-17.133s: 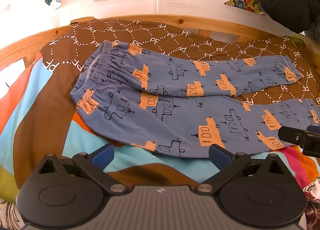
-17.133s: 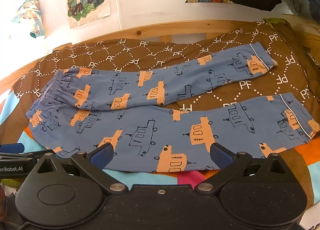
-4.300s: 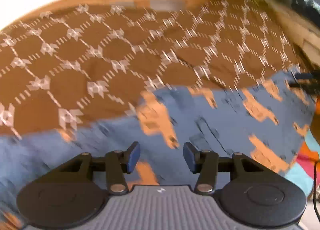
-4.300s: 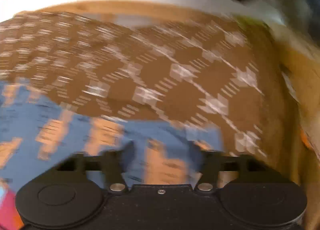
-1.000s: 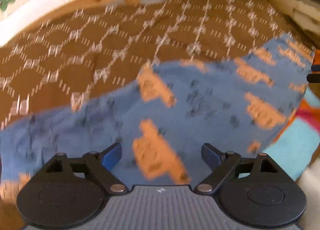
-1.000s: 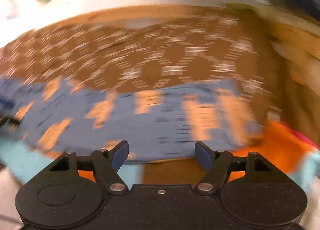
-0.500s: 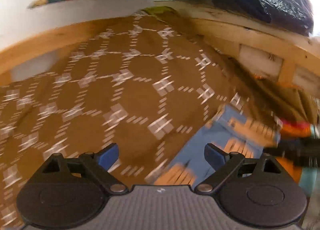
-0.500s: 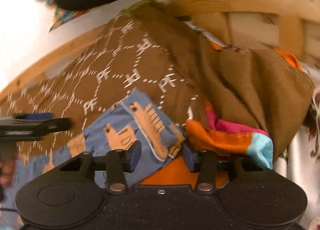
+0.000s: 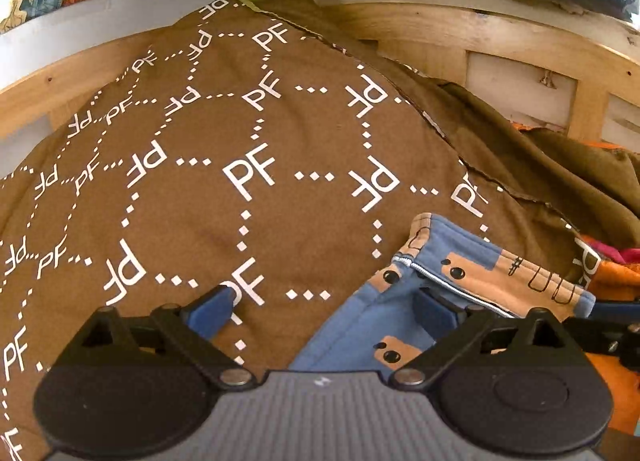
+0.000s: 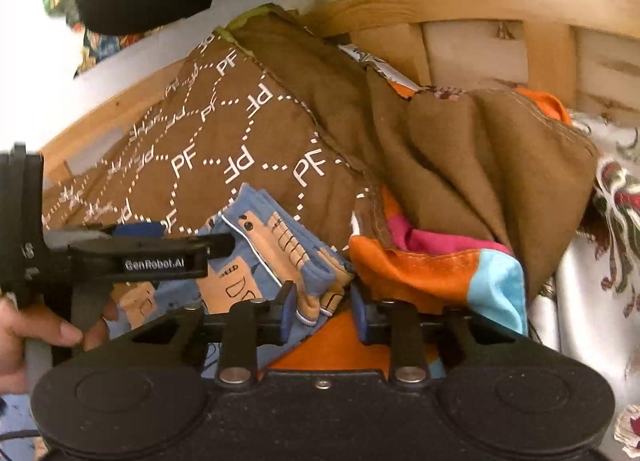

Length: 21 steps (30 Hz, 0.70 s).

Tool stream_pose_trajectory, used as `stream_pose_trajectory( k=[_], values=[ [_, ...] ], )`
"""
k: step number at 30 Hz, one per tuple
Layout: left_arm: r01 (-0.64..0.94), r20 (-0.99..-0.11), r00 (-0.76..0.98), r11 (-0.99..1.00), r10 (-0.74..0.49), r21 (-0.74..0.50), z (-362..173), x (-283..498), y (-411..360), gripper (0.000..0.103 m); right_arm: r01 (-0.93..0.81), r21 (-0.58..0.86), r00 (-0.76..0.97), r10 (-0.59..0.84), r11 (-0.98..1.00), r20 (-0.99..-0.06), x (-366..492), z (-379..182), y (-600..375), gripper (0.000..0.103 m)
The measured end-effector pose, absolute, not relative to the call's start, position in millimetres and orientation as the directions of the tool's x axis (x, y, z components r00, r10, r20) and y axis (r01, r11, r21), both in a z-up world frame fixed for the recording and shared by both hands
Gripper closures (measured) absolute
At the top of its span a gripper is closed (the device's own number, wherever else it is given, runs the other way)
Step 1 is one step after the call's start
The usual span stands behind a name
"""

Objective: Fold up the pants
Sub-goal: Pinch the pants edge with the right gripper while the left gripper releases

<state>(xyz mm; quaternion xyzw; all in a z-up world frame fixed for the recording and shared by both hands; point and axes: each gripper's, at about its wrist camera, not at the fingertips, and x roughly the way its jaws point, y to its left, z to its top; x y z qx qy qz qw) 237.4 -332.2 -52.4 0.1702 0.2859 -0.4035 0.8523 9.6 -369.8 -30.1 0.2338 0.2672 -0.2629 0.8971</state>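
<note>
While both views were blurred half a second ago, they now sit sharp at the cuff end of the pants (image 9: 460, 273).
Left gripper (image 9: 320, 307) gapes wide, holding nothing — cuffs just ahead-right; right gripper (image 10: 322, 311), jaws narrowed, straddles the cuff corner on the brown blanket (image 9: 260, 181).

One pair of pants, two grippers, one blanket

One pair of blue pants (image 9: 360, 325) with orange prints is seen, its stacked cuffs (image 10: 316, 285) counted as two layers at the near corner. Two grippers are counted: the left gripper (image 9: 324, 311), with two blue pads set wide apart, and the right gripper (image 10: 322, 315), with two pads set close around the cuff corner. One hand (image 10: 24, 331) is seen on the left gripper's handle. One brown blanket (image 9: 240, 181) and one wooden bed frame (image 9: 460, 33) are counted.
</note>
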Motion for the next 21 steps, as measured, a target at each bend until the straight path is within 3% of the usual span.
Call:
stream_pose_trajectory(
  k=[5,11,16,21],
  values=[
    [0.788,-0.642,0.494,0.614,-0.586,0.046,-49.1,237.1,-329.3,0.003,0.618,0.328,0.723,-0.353,0.714,-0.594,11.4,-31.1,-375.4,0.071],
    [0.774,-0.656,0.46,0.632,-0.599,-0.034,-39.5,238.9,-317.7,0.003,0.603,0.297,0.738,-0.376,0.74,-0.56,5.3,-30.3,-367.6,0.088],
    [0.759,-0.67,0.398,0.635,-0.627,-0.143,-26.3,241.0,-293.6,0.003,0.524,0.096,0.765,-0.418,0.846,-0.49,8.7,-19.7,-337.0,0.09],
    [0.72,-0.643,0.272,0.595,-0.716,-0.358,-16.3,247.0,-268.2,0.008,0.408,-0.131,0.799,-0.423,0.904,-0.428,16.1,-15.9,-300.8,0.09]
  ],
)
